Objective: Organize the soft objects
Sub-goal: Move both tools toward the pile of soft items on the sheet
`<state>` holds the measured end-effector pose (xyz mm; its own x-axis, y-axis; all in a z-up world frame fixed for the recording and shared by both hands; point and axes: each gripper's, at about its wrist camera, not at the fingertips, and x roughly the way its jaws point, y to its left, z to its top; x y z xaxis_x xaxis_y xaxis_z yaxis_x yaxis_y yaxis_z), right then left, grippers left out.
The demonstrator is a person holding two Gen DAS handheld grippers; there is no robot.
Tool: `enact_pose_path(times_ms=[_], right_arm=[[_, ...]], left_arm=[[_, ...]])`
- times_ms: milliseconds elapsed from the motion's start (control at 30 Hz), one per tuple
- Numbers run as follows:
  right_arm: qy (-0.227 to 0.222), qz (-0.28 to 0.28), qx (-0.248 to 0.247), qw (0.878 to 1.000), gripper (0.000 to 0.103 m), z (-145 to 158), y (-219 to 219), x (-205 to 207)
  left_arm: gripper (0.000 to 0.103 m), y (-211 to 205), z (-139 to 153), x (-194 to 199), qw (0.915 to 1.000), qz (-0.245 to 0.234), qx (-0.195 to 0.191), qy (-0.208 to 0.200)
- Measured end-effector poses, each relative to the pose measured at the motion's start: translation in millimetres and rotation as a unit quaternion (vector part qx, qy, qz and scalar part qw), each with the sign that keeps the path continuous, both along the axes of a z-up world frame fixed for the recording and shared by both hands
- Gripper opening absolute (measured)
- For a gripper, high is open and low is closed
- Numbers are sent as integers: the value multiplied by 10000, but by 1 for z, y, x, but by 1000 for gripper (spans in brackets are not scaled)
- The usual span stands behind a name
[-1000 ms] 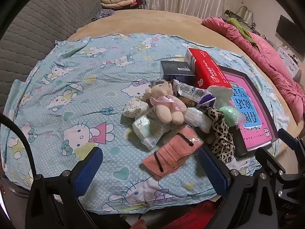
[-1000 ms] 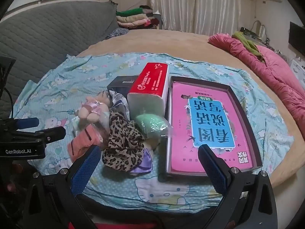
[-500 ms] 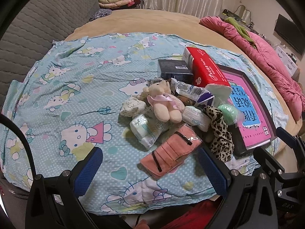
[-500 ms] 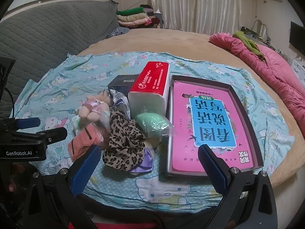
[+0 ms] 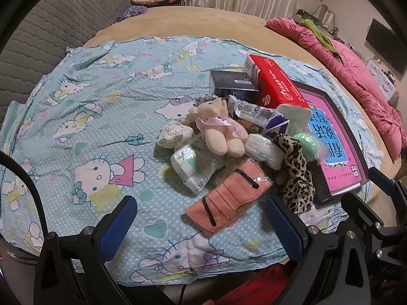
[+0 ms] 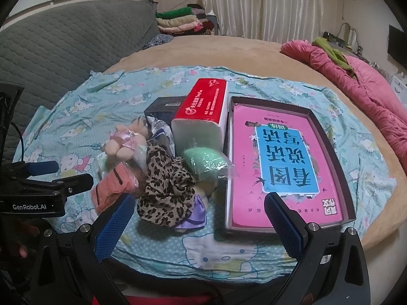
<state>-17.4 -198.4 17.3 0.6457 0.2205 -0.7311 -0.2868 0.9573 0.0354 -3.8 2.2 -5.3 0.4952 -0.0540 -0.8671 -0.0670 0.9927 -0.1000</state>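
Because the soft things lie heaped on one another near the bed's near edge, the main risk, as I judge it, is that pulling one drags its neighbours: the teddy bear (image 5: 220, 127) rests on wrapped tissue packs (image 5: 197, 166), the leopard-print cloth (image 6: 165, 178) drapes over a purple-skirted doll (image 6: 195, 209), and the pink pouch (image 5: 229, 200) lies in crinkly clear film that could slip out of a shallow pinch. A wide grab could also catch the Hello Kitty sheet (image 5: 89, 117) and ruck it, tipping the red tissue pack (image 6: 203, 111) that stands between the pile and the dark box lid (image 6: 330, 139) holding a pink book (image 6: 277, 157). The green sponge in its bag (image 6: 206, 160) leans against that lid's wall and might roll off the near edge if nudged. Both tools hang over the near edge, apart from the pile: the left gripper (image 5: 201, 226) has its jaws spread wide with nothing between them, and the right gripper (image 6: 198, 226) likewise stands wide open and empty. A dark blue box (image 5: 232, 85) sits behind the bear. The sheet covers only part of a round tan bed (image 6: 229, 53); a quilted grey headboard (image 6: 63, 43) curves along the far left, a pink quilt (image 6: 361, 76) is bunched at the right edge, and folded clothes (image 6: 178, 21) and pale curtains (image 6: 267, 2) stand beyond.
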Motion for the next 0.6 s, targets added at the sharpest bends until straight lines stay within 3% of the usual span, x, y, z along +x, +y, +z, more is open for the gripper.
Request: enact_pose_path(times_ms=[600], right_arm=[[270,12,81,9996,102,-9,-3,9]], left_arm=[[101,2,-13,6,9992,-225,-301,167]])
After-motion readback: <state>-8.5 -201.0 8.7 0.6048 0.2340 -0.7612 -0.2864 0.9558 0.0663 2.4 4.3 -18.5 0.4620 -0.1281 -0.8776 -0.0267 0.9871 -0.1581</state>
